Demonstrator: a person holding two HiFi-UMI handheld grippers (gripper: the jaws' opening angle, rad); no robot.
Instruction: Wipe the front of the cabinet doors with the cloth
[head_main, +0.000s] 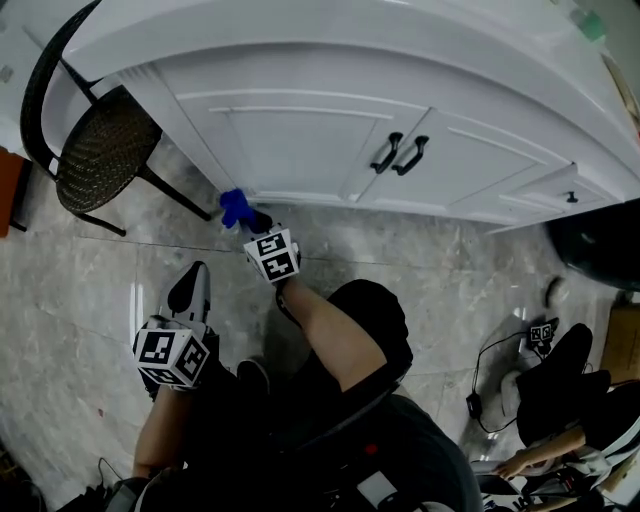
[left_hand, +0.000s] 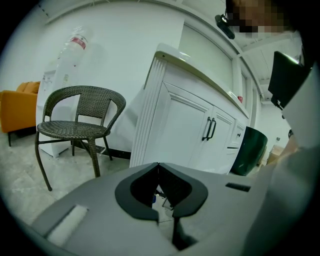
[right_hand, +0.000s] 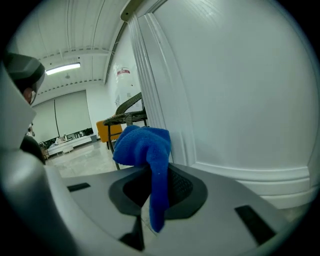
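Right now we have the right tool (head_main: 248, 218) clamped on the blue fleecy cloth (right_hand: 145, 147). Its jaws pinch one fold, so a bunched wad stands above the tips and a tail hangs down between them. The cloth sits at the tool's very front, close to the low corner of the white panelled cabinet door (right_hand: 240, 100), which fills the space ahead and to the tool's right. We cannot tell whether fabric touches paint.

The left tool (left_hand: 159, 192) has its jaws together on nothing and hangs well back from the cabinet, over the grey stone floor (head_main: 90, 290).

We judge the cloth light, limp and grippy rather than slick. It will fold under pressure, so the hold belongs near the wad's base, leaving enough pad proud of the tips that fabric, not jaw, meets the door. The black door handles (head_main: 400, 153) lie farther along to the tool's right.
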